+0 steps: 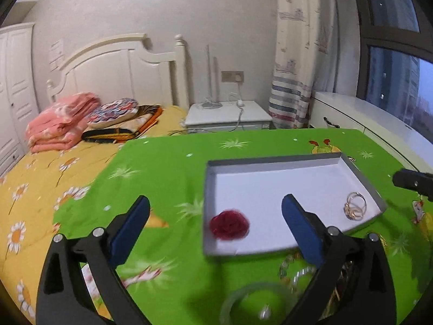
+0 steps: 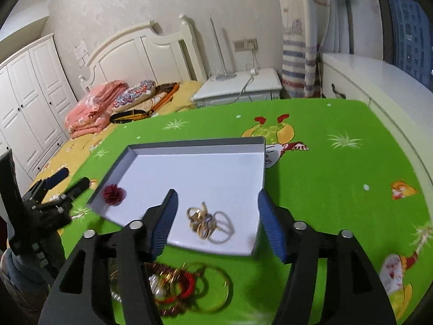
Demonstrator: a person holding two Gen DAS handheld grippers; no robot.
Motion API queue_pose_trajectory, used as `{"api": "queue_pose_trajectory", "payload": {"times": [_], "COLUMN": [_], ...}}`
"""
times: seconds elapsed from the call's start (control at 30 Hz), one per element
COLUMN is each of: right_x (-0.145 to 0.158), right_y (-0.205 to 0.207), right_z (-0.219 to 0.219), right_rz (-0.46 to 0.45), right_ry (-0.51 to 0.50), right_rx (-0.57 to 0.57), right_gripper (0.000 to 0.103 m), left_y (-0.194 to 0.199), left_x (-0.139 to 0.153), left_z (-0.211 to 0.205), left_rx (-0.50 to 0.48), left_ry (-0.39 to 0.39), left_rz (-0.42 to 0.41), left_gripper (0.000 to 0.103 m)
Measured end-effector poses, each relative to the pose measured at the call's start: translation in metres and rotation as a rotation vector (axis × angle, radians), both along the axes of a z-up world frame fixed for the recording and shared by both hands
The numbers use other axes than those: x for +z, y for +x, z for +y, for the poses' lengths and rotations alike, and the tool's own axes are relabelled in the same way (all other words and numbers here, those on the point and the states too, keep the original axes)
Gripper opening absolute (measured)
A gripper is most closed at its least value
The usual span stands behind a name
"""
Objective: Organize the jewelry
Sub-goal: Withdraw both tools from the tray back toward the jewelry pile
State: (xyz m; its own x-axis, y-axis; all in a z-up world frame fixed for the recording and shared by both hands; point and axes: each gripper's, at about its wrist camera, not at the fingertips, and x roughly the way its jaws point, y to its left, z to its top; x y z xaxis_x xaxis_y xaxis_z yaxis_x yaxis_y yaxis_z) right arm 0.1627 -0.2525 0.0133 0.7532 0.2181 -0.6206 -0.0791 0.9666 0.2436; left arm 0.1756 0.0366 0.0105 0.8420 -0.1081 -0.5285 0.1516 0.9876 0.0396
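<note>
The right gripper [image 2: 217,222] hangs with its blue fingers [image 2: 165,223] spread wide and holding nothing, framing a cluster of gold rings [image 2: 208,223] that lies on the white floor of the shallow grey tray [image 2: 194,142], near its front right corner. The left gripper [image 1: 215,226] is likewise empty, fingers [image 1: 300,230] well apart, with a dark red fabric rose [image 1: 229,224] lying between them in the tray's front left corner. So two lots appear sorted. More remains: just in front of the tray, on the green counter [image 2: 324,189], a tangled pile of bracelets [image 2: 176,287] waits, with red beads, pearls and a gold bangle [image 2: 216,287]. A pale translucent bangle [image 1: 254,300] sits beside it. I judge the task begun but mostly undone.
</note>
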Motion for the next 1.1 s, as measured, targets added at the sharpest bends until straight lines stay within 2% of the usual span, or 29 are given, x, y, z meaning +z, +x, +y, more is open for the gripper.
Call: {"api": "queue_pose_trajectory", "payload": {"times": [0.2, 0.3, 0.57, 0.97, 1.1], "right_x": [0.001, -0.007, -0.036, -0.058, -0.06], "right_y": [-0.048, -0.066, -0.098, -0.096, -0.081], "right_z": [0.006, 0.008, 0.013, 0.037, 0.033], "right_rz": [-0.027, -0.013, 0.046, 0.078, 0.112], "right_ry": [-0.002, 0.007, 0.007, -0.126, -0.088], "right_rx": [-0.005, 0.001, 0.007, 0.049, 0.047], "right_gripper": [0.067, 0.067, 0.067, 0.067, 0.067], "left_y": [-0.037, -0.055, -0.093, -0.104, -0.102], "left_x": [-0.006, -0.017, -0.053, -0.073, -0.076], "left_z": [0.036, 0.047, 0.048, 0.037, 0.037], "left_rx": [0.069, 0.073, 0.037, -0.001, -0.002], "left_ry": [-0.014, 0.001, -0.033, -0.034, -0.04], "left_rz": [0.062, 0.111, 0.195, 0.239, 0.251], "left_gripper": [0.097, 0.097, 0.097, 0.097, 0.097]}}
